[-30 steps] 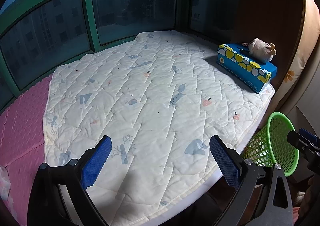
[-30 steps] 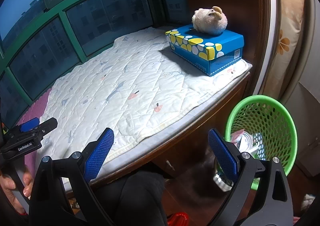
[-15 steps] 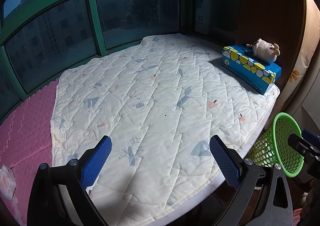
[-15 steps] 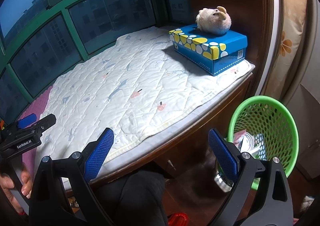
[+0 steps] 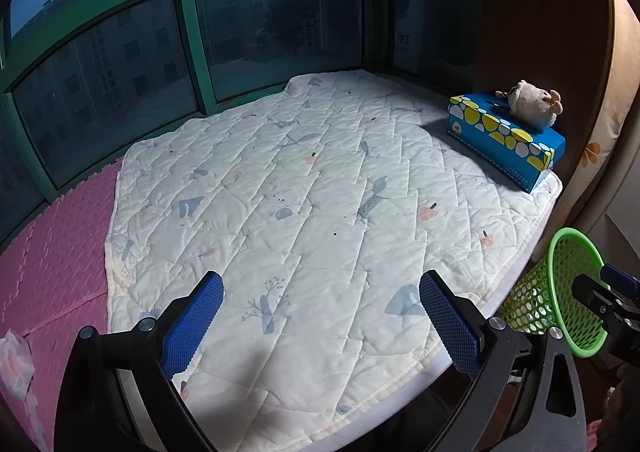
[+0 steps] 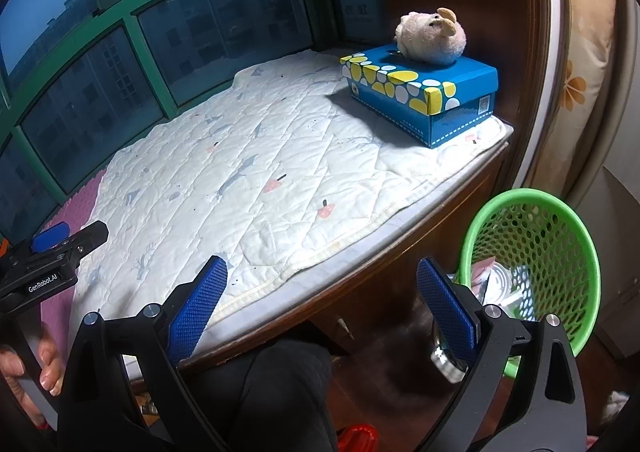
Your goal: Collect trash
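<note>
The green basket is cut off by the right gripper — its bottom is hidden. The trash inside is too jumbled to name.

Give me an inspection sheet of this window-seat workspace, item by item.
Surface: white quilted mat spread over the window seat, pink foam mat showing at its left end.
Job's things: green mesh basket stands on the floor off the seat's right end, with wrappers inside; crumpled white wrapper lies on the pink foam.
Clutter: blue patterned box sits on the quilt, a plush toy on top; metal bottle on the floor.
Grippers: left gripper open, empty; right gripper open, empty.
Cables: nothing seen.
Surroundings: green-framed windows, floral curtain.
</note>
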`<state>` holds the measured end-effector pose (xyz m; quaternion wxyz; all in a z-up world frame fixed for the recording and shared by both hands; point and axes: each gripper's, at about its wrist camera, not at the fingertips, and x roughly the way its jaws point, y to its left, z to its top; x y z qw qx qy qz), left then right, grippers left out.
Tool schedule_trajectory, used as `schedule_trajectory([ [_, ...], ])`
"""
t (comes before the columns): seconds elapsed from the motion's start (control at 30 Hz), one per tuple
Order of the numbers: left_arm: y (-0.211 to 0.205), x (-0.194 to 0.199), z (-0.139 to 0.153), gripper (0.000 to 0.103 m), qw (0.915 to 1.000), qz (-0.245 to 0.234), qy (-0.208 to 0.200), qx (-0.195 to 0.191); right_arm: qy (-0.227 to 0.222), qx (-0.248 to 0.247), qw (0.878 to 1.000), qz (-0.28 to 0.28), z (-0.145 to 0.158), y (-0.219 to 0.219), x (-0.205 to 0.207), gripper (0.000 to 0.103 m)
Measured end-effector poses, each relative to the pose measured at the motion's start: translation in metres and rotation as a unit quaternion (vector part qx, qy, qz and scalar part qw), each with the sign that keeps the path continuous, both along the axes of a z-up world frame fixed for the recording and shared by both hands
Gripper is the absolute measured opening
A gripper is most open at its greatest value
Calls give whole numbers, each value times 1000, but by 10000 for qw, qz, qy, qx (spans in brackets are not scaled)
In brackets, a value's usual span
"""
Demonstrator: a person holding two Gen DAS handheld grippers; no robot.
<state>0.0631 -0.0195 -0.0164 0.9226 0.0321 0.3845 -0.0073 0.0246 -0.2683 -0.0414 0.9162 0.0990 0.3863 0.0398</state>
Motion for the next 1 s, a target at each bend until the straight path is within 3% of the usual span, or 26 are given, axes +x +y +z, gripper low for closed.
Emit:
schedule_trajectory([
  [1.0,1,-2,2,95,9999,85,-106,107,-21,35,10000,-16,1,-1,0,95],
])
